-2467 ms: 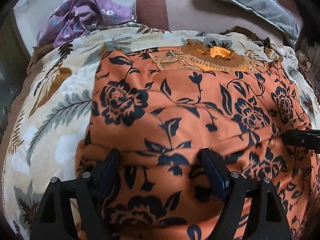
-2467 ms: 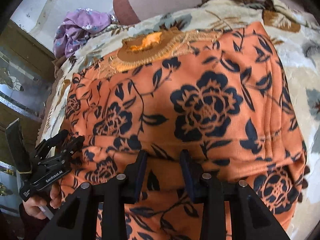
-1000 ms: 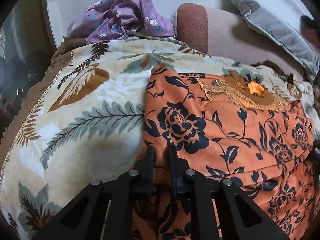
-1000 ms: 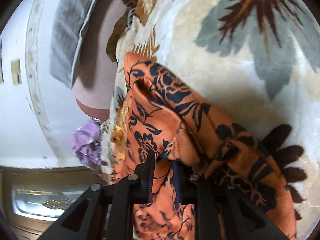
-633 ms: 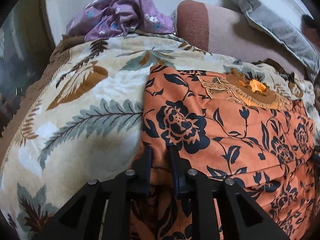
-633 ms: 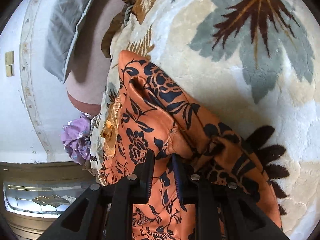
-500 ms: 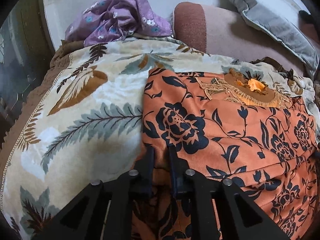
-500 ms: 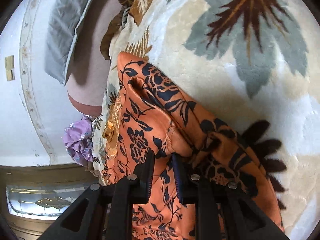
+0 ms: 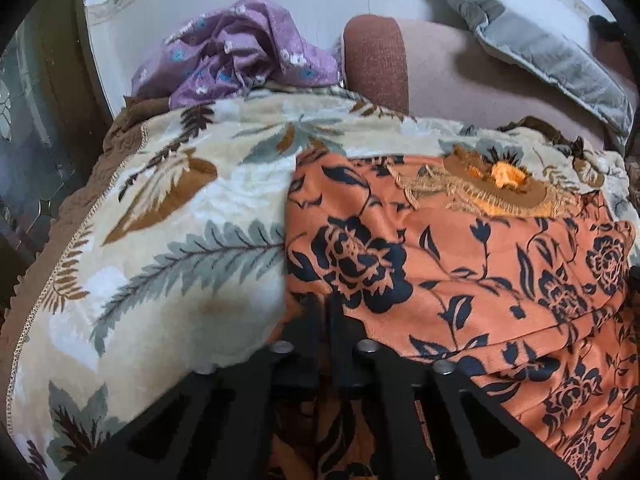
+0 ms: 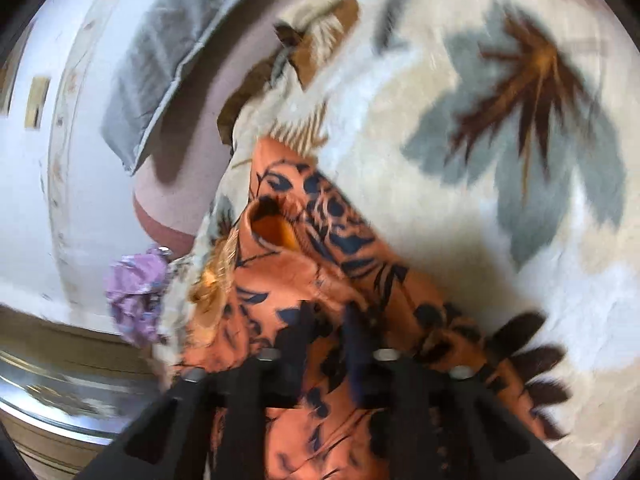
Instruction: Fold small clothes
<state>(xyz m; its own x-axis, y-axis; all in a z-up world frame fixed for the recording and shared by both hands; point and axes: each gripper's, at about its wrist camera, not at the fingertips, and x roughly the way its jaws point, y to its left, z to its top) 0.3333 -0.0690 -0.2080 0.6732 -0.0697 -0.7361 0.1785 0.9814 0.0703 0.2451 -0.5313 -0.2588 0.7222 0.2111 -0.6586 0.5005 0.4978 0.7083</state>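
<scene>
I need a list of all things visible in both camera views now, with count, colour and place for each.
orange floral garment: one, orange with dark blue flowers, spread on the blanket, near edge pinched by both grippers
leaf-print blanket: one, cream with grey and brown leaves, under the garment
purple floral cloth: one, purple, crumpled at the far edge by the wall
bolster: one, pink with a brown end, behind the blanket
grey pillow: one, grey, upon the bolster
left gripper: black, shut on the garment
right gripper: black, shut on the garment
</scene>
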